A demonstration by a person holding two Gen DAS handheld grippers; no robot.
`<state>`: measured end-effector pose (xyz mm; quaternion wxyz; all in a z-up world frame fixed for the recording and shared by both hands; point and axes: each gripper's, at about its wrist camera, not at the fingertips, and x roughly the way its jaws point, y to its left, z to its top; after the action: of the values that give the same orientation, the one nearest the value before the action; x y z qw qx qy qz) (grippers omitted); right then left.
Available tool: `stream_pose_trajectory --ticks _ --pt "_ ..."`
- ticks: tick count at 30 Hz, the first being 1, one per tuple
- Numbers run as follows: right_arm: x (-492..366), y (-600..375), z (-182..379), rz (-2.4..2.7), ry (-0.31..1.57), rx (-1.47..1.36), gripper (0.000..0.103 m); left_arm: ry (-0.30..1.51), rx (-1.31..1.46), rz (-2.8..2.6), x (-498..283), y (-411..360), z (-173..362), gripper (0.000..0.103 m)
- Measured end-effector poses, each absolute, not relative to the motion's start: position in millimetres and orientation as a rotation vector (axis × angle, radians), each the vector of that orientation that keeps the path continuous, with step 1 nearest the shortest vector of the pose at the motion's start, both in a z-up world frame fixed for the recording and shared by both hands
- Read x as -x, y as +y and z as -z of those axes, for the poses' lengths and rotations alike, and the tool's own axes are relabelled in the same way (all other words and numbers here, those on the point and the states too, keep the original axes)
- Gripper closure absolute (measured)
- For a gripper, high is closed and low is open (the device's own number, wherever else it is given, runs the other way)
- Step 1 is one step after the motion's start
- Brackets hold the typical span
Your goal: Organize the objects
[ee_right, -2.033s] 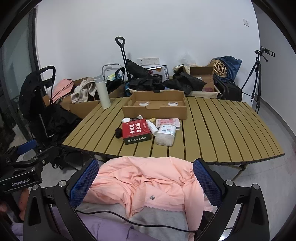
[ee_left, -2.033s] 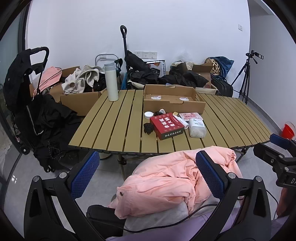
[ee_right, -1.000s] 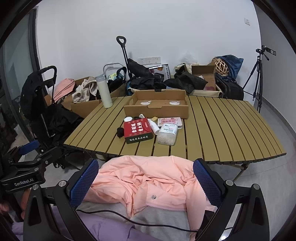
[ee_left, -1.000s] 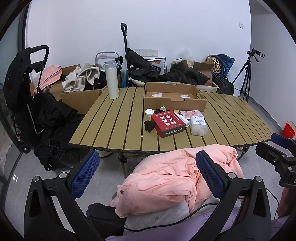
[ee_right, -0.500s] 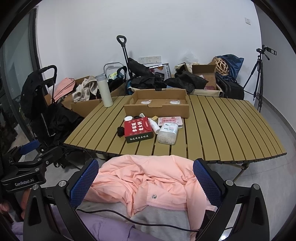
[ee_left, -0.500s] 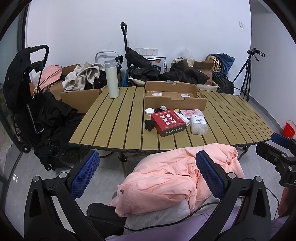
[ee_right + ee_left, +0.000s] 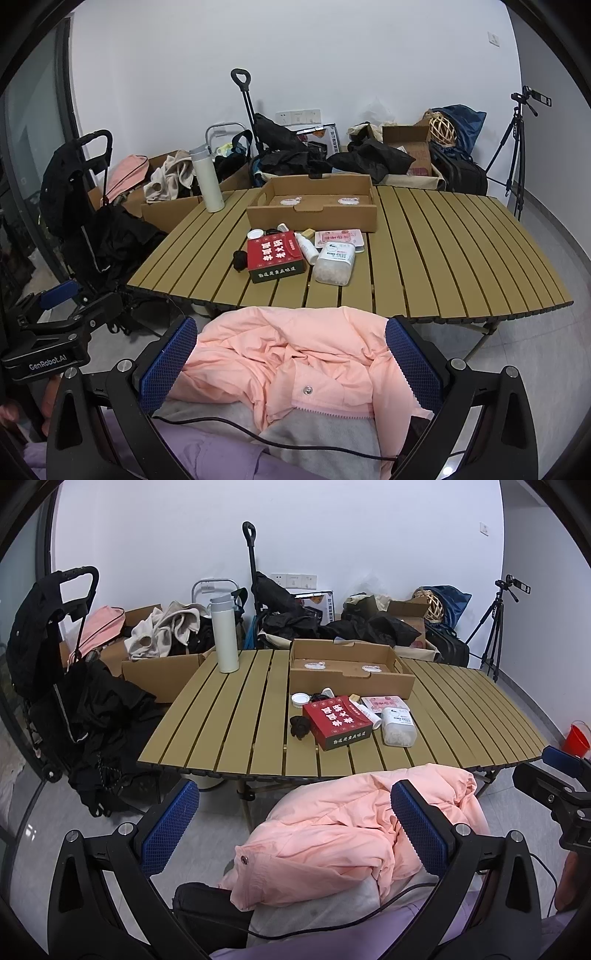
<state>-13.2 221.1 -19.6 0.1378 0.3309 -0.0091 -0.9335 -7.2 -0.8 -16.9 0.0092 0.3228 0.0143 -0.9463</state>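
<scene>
**Grippers parked, nothing touched yet**

Clutter is all bunched just in front of the shallow brown cardboard tray (image 7: 312,212) on the slatted tan folding table (image 7: 443,251): a red rectangular carton with white lettering (image 7: 276,255), a clear plastic tub with a white label lid (image 7: 334,265) just beside it, a small white squeeze bottle (image 7: 307,248) wedged between those two, a flat pink packet (image 7: 340,237) behind the tub, a little white round lid (image 7: 255,234), and a black fuzzy clump (image 7: 241,259) touching the carton's left side. A tall white thermos bottle (image 7: 206,181) stands well apart near the back left corner.

Both tools are held low over a crumpled pink puffer jacket (image 7: 295,354) in the person's lap, short of the table edge. The left gripper (image 7: 295,827) has its blue pads spread wide with nothing between them, and the right gripper (image 7: 291,360) is the same, gaping and empty.

What changed over the last couple of seconds? Honestly almost nothing. The views drifted a hair, with the table sitting slightly differently in frame, and every item is right where it was. So I'd guess the sorting hasn't started, and the tray only holds two small white things I can't make out. First job is probably reaching forward for the carton or the tub.
</scene>
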Motion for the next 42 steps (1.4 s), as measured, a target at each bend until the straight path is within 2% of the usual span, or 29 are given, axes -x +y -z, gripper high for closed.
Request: stream_pose_trajectory --ticks 9,17,21,25,27,29,37,42 --pt "20.7 224.4 30.1 2.692 -0.032 -0.974 0.0 0.027 -1.021 2.938 17.7 -4.5 24.0 0.0" --pt "63.6 242.8 42.6 2.763 -0.006 -0.748 0.0 0.012 -1.036 2.887 85.8 -33.8 35.0 0.0" --pt "123.7 226.5 78.4 2.564 0.149 -1.072 0.0 0.006 -1.164 2.915 138.0 -37.7 66.3 0.0" --pt "162.0 219.3 102.4 2.558 0.1 -1.138 0.0 0.066 -1.258 2.947 174.3 -30.2 90.8 0.002" --pt "186.4 212.6 113.1 2.546 0.085 -1.172 0.006 0.059 -1.297 2.944 191.0 -24.3 100.8 0.003" --pt "205.2 207.9 119.9 2.543 0.048 -1.197 0.014 0.029 -1.312 2.941 207.6 -19.8 107.8 0.009" --pt "267.4 202.1 152.7 2.602 0.029 -1.283 0.014 0.113 -1.467 2.855 271.8 -33.7 152.1 0.011" --pt "295.3 189.1 174.8 2.641 0.28 -1.338 0.014 0.058 -1.471 2.791 294.8 -39.0 171.3 0.012"
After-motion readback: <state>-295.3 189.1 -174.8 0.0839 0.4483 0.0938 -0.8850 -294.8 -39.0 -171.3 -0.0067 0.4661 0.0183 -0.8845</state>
